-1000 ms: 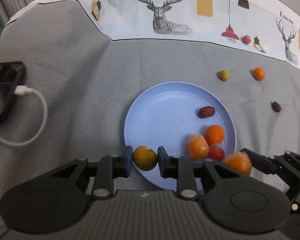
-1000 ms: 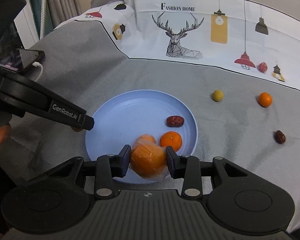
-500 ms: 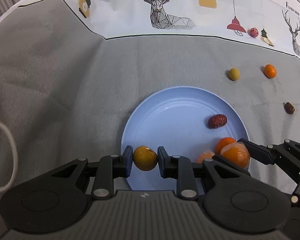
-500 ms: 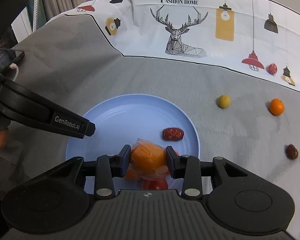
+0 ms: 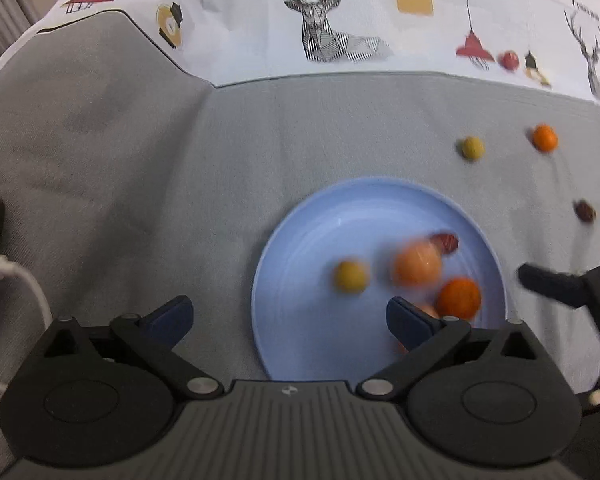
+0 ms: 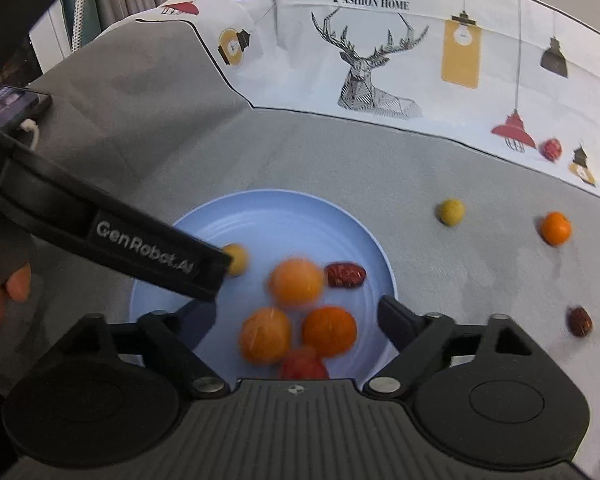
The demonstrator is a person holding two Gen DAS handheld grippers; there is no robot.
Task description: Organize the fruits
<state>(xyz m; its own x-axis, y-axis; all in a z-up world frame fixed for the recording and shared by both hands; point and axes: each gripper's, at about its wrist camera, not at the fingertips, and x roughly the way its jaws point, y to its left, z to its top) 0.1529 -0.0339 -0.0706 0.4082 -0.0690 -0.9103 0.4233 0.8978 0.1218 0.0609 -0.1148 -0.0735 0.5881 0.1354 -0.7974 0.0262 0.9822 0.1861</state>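
Left wrist view shows my left gripper [image 5: 288, 316] wide apart, holding nothing. My right gripper [image 6: 296, 320] gapes too. Small yellow-green round fruit [image 5: 351, 276] and blurry orange fruits [image 6: 296, 282] sit on round blue plate [image 5: 300, 344].

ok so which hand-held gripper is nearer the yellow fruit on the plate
Left. The left hand-held gripper, open, has a fingertip right beside the yellow fruit; the right hand-held gripper, also open, sits back over the oranges near the plate edge.
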